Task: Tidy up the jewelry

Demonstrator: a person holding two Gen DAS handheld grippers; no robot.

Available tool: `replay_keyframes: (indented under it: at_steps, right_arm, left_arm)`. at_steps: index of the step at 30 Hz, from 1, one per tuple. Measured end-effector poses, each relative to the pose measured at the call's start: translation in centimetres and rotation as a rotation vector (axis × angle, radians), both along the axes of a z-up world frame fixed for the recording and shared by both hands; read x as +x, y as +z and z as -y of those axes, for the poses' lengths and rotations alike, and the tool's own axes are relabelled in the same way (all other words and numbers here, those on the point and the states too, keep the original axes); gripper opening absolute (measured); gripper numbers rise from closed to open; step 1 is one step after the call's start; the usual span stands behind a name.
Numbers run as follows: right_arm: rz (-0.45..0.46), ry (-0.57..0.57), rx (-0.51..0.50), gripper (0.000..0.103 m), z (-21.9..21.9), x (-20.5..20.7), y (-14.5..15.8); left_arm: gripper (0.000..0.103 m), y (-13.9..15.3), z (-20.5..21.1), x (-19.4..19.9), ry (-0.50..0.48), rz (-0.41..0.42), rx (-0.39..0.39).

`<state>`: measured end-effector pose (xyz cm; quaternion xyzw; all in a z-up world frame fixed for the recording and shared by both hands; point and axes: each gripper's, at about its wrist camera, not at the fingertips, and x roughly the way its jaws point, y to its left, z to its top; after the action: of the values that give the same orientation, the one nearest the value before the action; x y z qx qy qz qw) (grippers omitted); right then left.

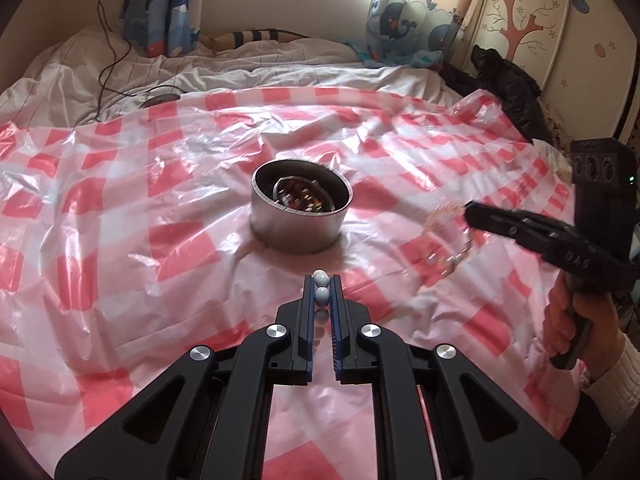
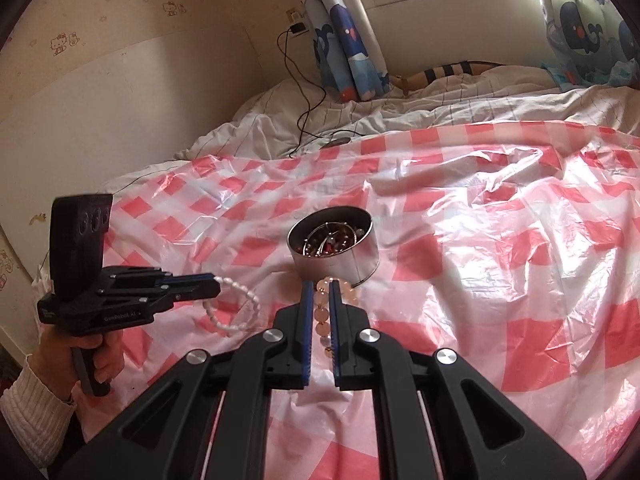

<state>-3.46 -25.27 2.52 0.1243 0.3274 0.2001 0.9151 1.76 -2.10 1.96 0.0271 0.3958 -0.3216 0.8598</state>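
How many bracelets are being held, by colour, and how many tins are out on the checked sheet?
White bead bracelet, in the left gripper: 1
Pink bead bracelet, in the right gripper: 1
Metal tin holding more jewelry: 1
Total: 3

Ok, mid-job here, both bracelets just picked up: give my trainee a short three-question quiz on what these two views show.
1. True or false: the left gripper has its jaws shut on a white bead bracelet.
2. Which does the right gripper hold? A) a silver ring B) a pink bead bracelet C) a watch
3. Fill in: the round metal tin on the checked plastic sheet already holds ____.

Key: 1 true. 2 B. 3 jewelry: dark beads and a metal bangle lie inside it.
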Motion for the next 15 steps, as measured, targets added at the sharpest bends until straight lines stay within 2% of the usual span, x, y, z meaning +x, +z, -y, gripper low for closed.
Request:
replay_keyframes:
  at_steps: [8,15]
  right_arm:
    - [-0.014,0.015,0.038,0.008,0.4,0.4,0.0]
    - [-0.004,0.033,0.158,0.008,1.3,2.8,1.5]
  left_arm:
    - [0.006,1.9,2.6,0.9,-0.046,0.023,0.009]
    - [0.007,5.1,4.7,2.9,-0.062,0.081,-0.017]
